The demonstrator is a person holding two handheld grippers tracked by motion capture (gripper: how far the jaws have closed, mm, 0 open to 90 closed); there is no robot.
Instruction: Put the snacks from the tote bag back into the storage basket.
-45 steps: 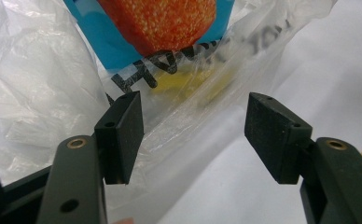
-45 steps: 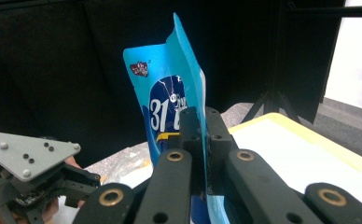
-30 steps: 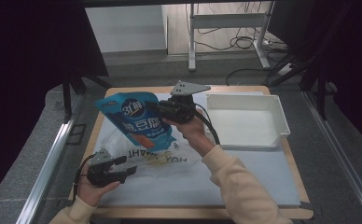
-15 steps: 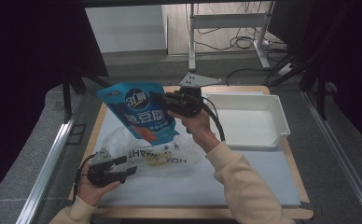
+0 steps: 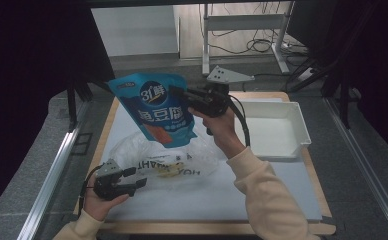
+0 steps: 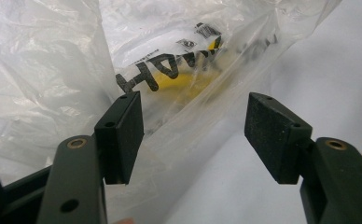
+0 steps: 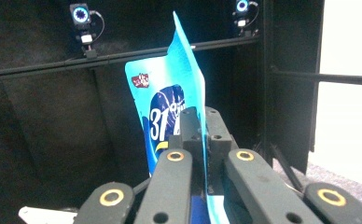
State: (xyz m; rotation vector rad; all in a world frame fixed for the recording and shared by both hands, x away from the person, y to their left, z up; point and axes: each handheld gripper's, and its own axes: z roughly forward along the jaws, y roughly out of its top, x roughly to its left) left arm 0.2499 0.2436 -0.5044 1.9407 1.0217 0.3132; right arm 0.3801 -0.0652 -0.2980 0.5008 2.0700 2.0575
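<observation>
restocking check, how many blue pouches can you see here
1. The blue pouch hangs above the table, clamped in the right hand-held gripper, over the clear plastic bag. The crumpled bag may hide more items.

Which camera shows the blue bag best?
The high view: the whole blue bag hangs above the table, pinched by the right gripper. The right gripper view catches it edge-on between shut jaws. The left gripper view faces the clear plastic bag.
</observation>
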